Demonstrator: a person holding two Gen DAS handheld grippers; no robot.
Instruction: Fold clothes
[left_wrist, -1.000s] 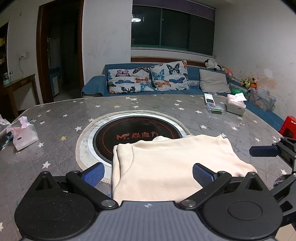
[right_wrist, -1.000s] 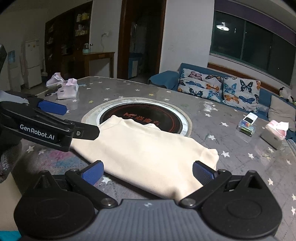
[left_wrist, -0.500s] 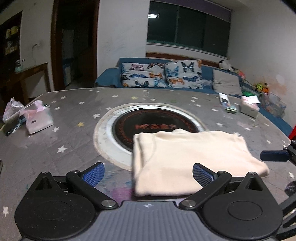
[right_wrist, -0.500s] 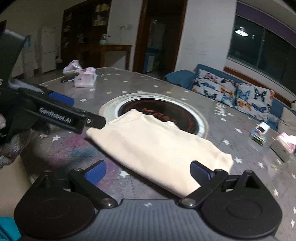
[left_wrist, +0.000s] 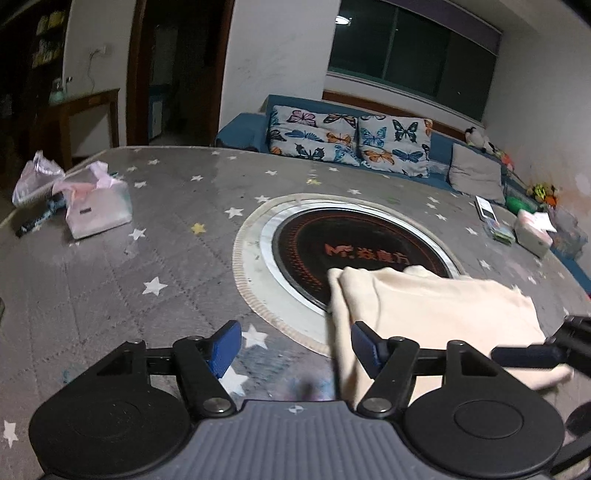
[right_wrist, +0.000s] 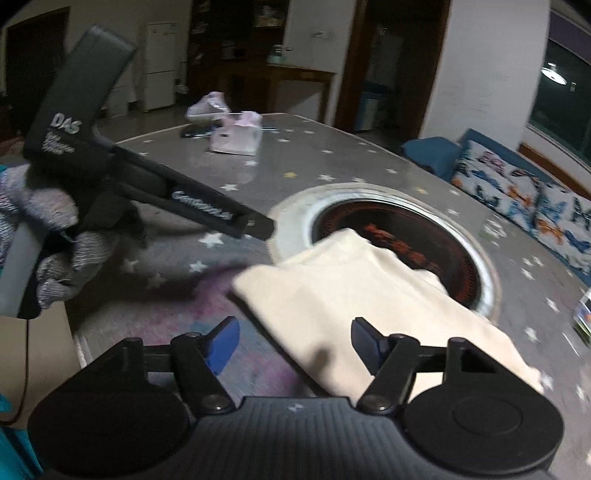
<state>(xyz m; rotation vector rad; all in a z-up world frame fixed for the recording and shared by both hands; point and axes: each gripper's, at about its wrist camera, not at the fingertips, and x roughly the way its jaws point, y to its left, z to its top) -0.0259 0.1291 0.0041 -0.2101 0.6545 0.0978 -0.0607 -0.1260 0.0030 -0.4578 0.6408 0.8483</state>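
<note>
The folded cream fabric garment (left_wrist: 436, 306) lay flat on the grey star-patterned table (left_wrist: 147, 258), its far edge overlapping the round black inset plate with orange lettering (left_wrist: 354, 251).

Left gripper (left_wrist: 295, 345): jaws spread wide, nothing between them. Garment's left edge sat just ahead of its right blue-padded finger (left_wrist: 364, 345); left finger over bare table.

Right gripper (right_wrist: 293, 341): also wide, empty. Garment's near corner lay between and just beyond the fingers; contact unclear, frame blurred.

Right view showed the left gripper's black body tilted down toward the table, held by a hand in a grey knit glove (right_wrist: 55, 236), tip near the garment's left corner, apart from it.

A pink tissue pack (left_wrist: 98, 206) sat well off at far left.
</note>
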